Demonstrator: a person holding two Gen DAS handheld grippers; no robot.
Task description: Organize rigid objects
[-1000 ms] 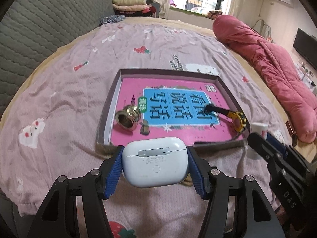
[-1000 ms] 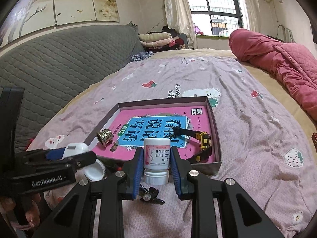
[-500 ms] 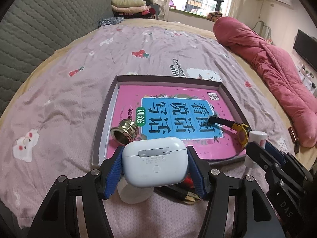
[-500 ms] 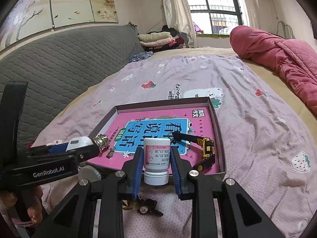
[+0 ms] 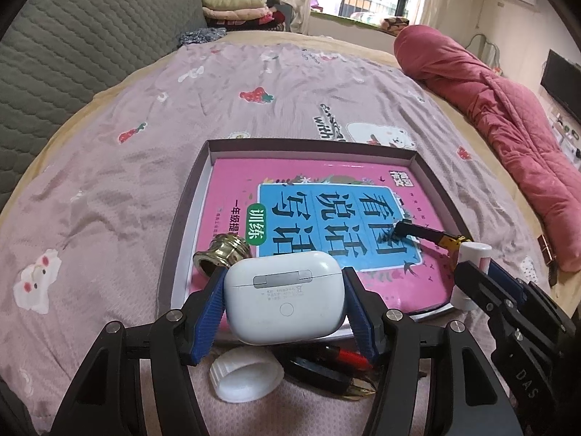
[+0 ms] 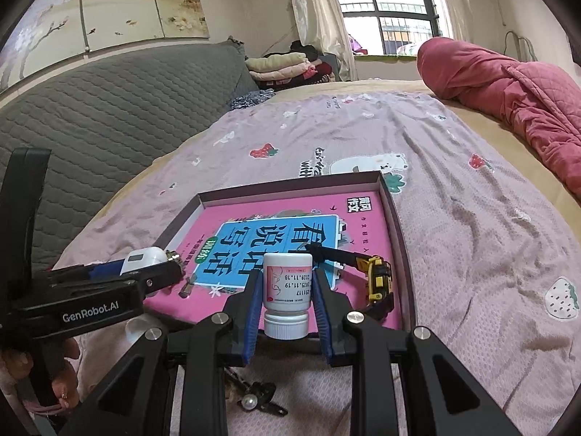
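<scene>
The left gripper clamps a glossy white earbud case over the near edge of the shallow purple-walled cardboard tray. The right gripper grips a small white pill bottle, cap toward the camera, at the tray's near rim. A brass fitting and yellow toy excavator lie inside, on a pink book.
</scene>
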